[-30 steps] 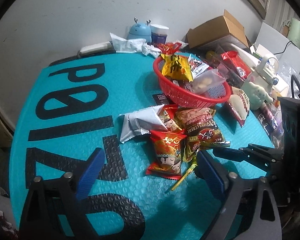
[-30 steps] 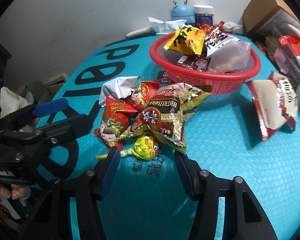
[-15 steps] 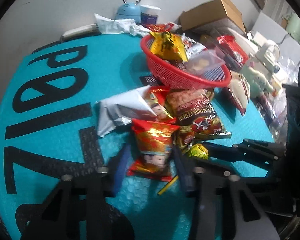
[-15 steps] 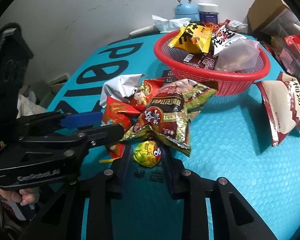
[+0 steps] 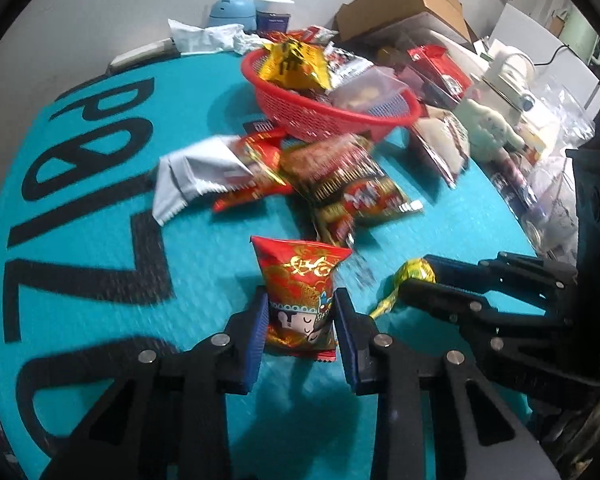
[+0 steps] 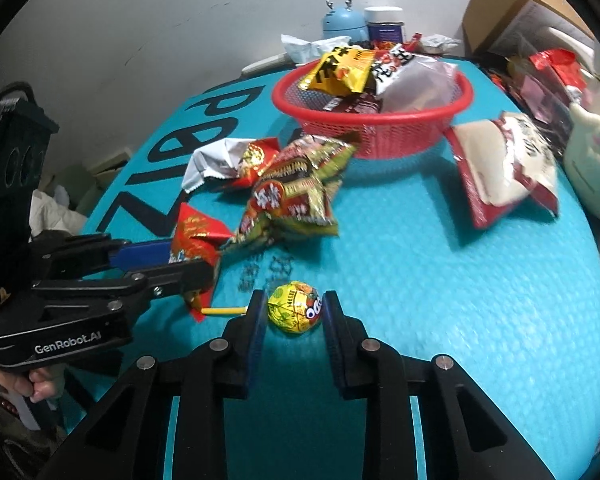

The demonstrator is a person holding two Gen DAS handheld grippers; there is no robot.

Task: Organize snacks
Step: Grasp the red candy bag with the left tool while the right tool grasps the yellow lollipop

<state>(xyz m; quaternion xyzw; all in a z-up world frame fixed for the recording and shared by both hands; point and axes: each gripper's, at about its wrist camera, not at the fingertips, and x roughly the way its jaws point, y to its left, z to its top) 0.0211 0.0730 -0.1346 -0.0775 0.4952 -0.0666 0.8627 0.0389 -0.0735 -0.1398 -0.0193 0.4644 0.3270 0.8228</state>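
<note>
While several snacks fill the basket, left tongs clench a red packet, right tongs a lollipop; loose packets remain.

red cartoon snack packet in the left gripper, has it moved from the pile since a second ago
Yes. The red cartoon packet, clamped in the left gripper, has come away from the brown packet, toward the camera.

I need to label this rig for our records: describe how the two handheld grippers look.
Both are matte black plastic with silver pivot bolts and blue pads on the fingers. The left gripper carries white "GenRobot.AI" lettering on its body. The right gripper looks identical in build.
</note>
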